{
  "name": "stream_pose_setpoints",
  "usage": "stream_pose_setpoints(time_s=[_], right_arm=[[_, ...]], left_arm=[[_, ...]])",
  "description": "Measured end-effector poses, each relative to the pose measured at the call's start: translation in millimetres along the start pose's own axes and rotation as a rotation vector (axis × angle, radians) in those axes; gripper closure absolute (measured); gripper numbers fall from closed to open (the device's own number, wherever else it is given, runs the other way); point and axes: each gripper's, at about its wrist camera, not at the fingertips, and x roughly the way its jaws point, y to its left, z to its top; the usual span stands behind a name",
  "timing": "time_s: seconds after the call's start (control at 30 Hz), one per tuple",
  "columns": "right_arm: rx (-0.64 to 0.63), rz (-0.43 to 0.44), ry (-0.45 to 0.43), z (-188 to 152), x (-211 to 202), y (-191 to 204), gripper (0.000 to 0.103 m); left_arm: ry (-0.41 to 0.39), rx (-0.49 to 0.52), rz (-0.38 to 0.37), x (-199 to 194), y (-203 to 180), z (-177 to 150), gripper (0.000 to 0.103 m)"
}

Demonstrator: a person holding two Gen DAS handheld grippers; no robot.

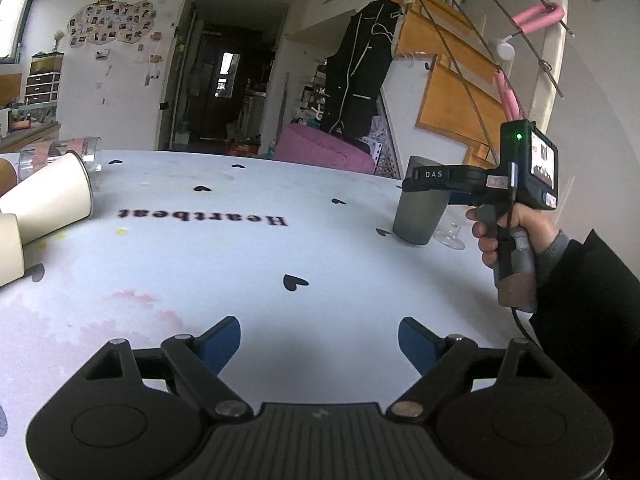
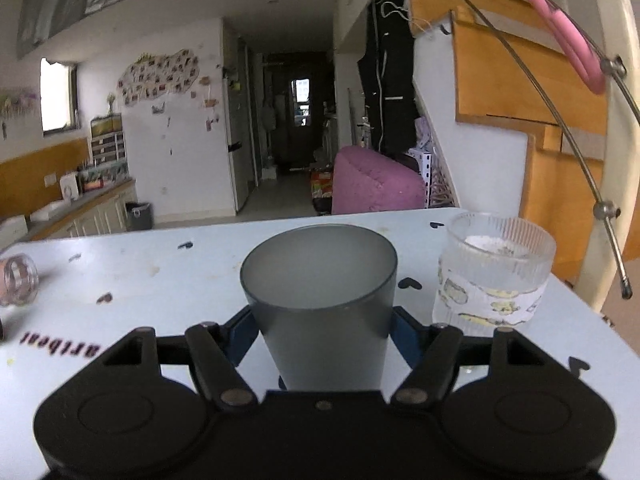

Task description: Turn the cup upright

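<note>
Blue fingers (image 2: 404, 334) of the right gripper (image 2: 320, 336) flank the upright grey cup (image 2: 320, 304) (contact unclear) on the tabletop (image 2: 160, 280); left gripper (image 1: 320, 344) gapes wide.

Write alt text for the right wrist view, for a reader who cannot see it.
A grey cup stands upright, mouth up, on a pale blue table, between the blue fingers of the right gripper. A ribbed glass stands just right of it, and a small jar lies at the table's left edge.
</note>
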Motion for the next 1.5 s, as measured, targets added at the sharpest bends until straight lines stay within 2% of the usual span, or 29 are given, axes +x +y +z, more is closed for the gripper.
stream_pose_setpoints(time_s=[0.1,0.37,0.4,0.47,0.53,0.73,0.93,1.07,1.27,1.5], right_arm=[[0.021,0.019,-0.028,-4.6,2.8,-0.2,0.031],[0.011,0.003,-0.002,-10.9,8.0,4.2,0.03],[0.009,-0.003,0.012,-10.5,8.7,4.5,0.029],[0.024,0.012,0.046,-8.0,9.1,4.6,0.012],[0.042,0.026,0.034,-6.9,1.6,3.2,0.01],[0.032,0.014,-0.049,-3.1,-60.8,5.4,0.006],[0.014,0.0,-0.098,-21.0,-134.3,13.0,0.005],[0.02,0.034,-0.114,-35.2,-172.0,16.1,0.004],[0.004,0.044,-0.134,-54.6,-206.6,25.6,0.003],[-0.043,-0.001,-0.138,-69.4,-230.9,32.3,0.002]], left_arm=[[-0.001,-0.001,0.0,0.7,-0.4,0.6,0.016],[-0.001,0.002,-0.003,1.0,-1.7,1.2,0.016],[-0.002,0.001,-0.002,0.9,-1.9,1.4,0.016],[-0.005,0.0,0.002,0.5,-2.3,2.7,0.011],[-0.009,0.004,0.012,-0.2,-3.2,4.3,0.009],[-0.031,0.004,0.044,-7.2,-5.5,12.2,0.002],[-0.054,0.026,0.106,-15.0,-13.3,20.6,0.0],[-0.074,0.028,0.135,-21.4,-16.0,27.8,0.0],[-0.102,0.056,0.181,-32.8,-24.6,36.2,0.0],[-0.103,0.074,0.218,-41.0,-30.4,36.2,0.0]])
